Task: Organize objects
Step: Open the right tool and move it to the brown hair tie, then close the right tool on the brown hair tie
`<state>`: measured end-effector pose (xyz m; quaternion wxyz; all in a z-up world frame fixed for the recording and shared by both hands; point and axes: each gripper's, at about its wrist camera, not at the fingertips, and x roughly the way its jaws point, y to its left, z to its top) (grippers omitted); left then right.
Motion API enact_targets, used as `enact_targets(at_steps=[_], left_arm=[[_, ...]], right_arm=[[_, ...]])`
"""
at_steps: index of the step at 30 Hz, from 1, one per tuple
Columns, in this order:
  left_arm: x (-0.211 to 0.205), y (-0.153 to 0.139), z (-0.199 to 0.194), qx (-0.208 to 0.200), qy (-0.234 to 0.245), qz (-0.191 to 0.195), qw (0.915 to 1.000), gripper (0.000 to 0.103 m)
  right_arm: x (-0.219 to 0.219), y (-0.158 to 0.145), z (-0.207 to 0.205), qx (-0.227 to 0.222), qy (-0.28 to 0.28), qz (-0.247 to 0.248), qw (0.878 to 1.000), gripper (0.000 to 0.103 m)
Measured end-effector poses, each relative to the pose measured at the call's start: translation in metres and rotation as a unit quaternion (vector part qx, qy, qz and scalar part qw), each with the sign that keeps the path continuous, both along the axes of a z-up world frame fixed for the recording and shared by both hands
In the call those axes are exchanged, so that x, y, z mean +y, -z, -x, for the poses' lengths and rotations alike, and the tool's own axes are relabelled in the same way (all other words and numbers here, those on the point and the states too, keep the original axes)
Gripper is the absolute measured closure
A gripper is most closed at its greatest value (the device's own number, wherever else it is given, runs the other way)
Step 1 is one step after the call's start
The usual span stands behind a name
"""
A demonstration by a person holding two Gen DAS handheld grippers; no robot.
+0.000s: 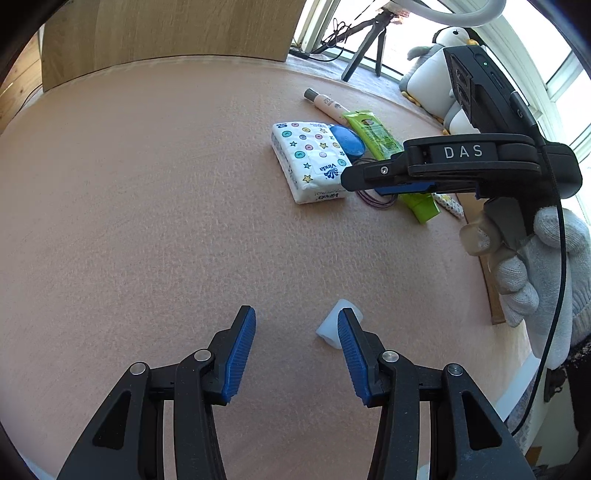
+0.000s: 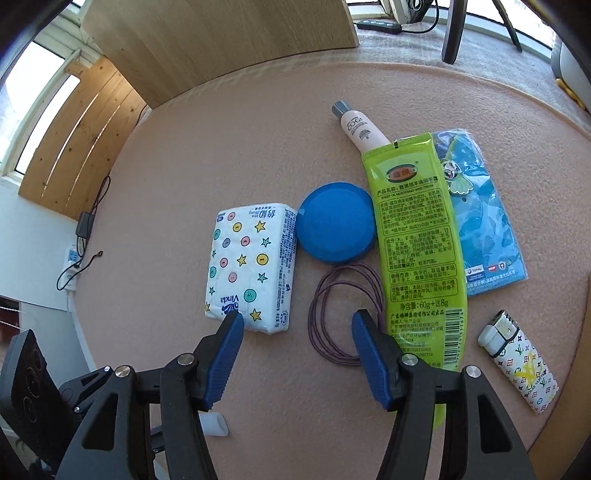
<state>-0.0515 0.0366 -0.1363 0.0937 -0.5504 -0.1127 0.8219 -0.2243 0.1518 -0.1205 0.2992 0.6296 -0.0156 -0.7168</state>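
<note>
On the pink felt table lie a Vinda tissue pack [image 2: 251,266], a blue round disc [image 2: 336,221], a green hand-cream tube [image 2: 417,240], a pink lotion tube [image 2: 360,129], a blue plastic packet [image 2: 484,221], a patterned lighter [image 2: 517,365] and purple hair-tie loops [image 2: 340,314]. My right gripper [image 2: 297,321] is open and hovers above the hair ties, beside the tissue pack's near corner. In the left wrist view it [image 1: 349,181] shows side-on, held by a gloved hand [image 1: 535,266]. My left gripper [image 1: 295,317] is open with nothing in it. A small white cap [image 1: 332,326] lies just behind its right finger.
A wooden board [image 1: 166,29] stands at the table's far edge. A tripod [image 1: 365,40] and a penguin plush [image 1: 432,74] sit on the grey ledge by the window. A power strip and cables [image 2: 75,254] are on the wall to the left, beyond the table edge.
</note>
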Motion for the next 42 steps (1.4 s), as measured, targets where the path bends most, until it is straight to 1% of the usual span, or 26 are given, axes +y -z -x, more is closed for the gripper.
enact_targets(at_steps=[5, 9, 12, 15, 19, 22, 25, 27, 28, 29, 30, 32, 33, 34, 35, 36, 37, 39, 42], left_arm=[[-0.005, 0.001, -0.006, 0.001, 0.002, 0.005, 1.0000, 0.053], [0.001, 0.005, -0.006, -0.001, 0.011, 0.003, 0.9999, 0.053], [0.012, 0.006, -0.007, 0.000, 0.026, 0.005, 0.9997, 0.053], [0.023, 0.008, -0.005, 0.002, 0.042, 0.009, 0.9991, 0.053], [0.034, 0.010, -0.001, 0.007, 0.054, 0.020, 0.9983, 0.053], [0.039, 0.008, -0.001, 0.011, 0.062, 0.028, 0.9976, 0.053], [0.046, 0.009, 0.004, 0.015, 0.075, 0.042, 0.9962, 0.053], [0.050, 0.010, 0.004, 0.019, 0.084, 0.047, 0.9952, 0.054], [0.052, 0.010, 0.003, 0.022, 0.086, 0.050, 0.9948, 0.054], [0.053, 0.010, 0.003, 0.023, 0.089, 0.051, 0.9945, 0.055], [0.055, 0.010, 0.002, 0.026, 0.090, 0.052, 0.9942, 0.056], [0.057, 0.011, 0.003, 0.029, 0.093, 0.053, 0.9938, 0.060], [0.057, 0.011, 0.002, 0.032, 0.092, 0.055, 0.9937, 0.063], [0.054, 0.011, 0.002, 0.032, 0.088, 0.054, 0.9941, 0.069], [0.051, 0.012, 0.003, 0.032, 0.083, 0.051, 0.9947, 0.073], [0.047, 0.012, 0.003, 0.030, 0.078, 0.045, 0.9955, 0.079], [0.043, 0.012, 0.003, 0.027, 0.073, 0.033, 0.9964, 0.082], [0.034, 0.012, 0.003, 0.020, 0.061, 0.010, 0.9979, 0.085], [0.025, 0.009, 0.003, 0.016, 0.048, -0.001, 0.9987, 0.087]], right_arm=[[0.010, 0.000, -0.020, -0.011, -0.029, -0.004, 1.000, 0.045], [0.024, 0.001, -0.042, -0.018, -0.027, 0.003, 0.999, 0.045], [0.035, 0.000, -0.061, -0.016, -0.017, 0.000, 1.000, 0.045], [0.044, -0.002, -0.083, 0.009, -0.009, -0.018, 1.000, 0.046], [0.045, -0.004, -0.109, 0.069, -0.022, -0.076, 0.994, 0.051], [0.043, -0.003, -0.119, 0.100, -0.030, -0.109, 0.989, 0.057], [0.044, -0.003, -0.120, 0.114, -0.030, -0.127, 0.985, 0.067], [0.047, -0.003, -0.117, 0.120, -0.029, -0.138, 0.983, 0.081], [0.049, -0.003, -0.116, 0.120, -0.029, -0.138, 0.983, 0.082], [0.052, -0.003, -0.114, 0.121, -0.026, -0.140, 0.982, 0.087], [0.054, -0.003, -0.113, 0.120, -0.023, -0.140, 0.983, 0.092], [0.058, -0.003, -0.110, 0.117, -0.015, -0.135, 0.984, 0.096], [0.059, -0.003, -0.109, 0.116, -0.010, -0.133, 0.984, 0.098], [0.060, -0.002, -0.109, 0.115, -0.005, -0.129, 0.985, 0.098], [0.060, -0.002, -0.109, 0.114, 0.000, -0.126, 0.985, 0.099], [0.062, -0.002, -0.109, 0.114, 0.006, -0.122, 0.986, 0.100], [0.064, -0.003, -0.108, 0.111, 0.012, -0.118, 0.987, 0.100], [0.069, -0.004, -0.109, 0.105, 0.023, -0.104, 0.989, 0.100], [0.076, -0.010, -0.111, 0.098, 0.041, -0.077, 0.991, 0.100]])
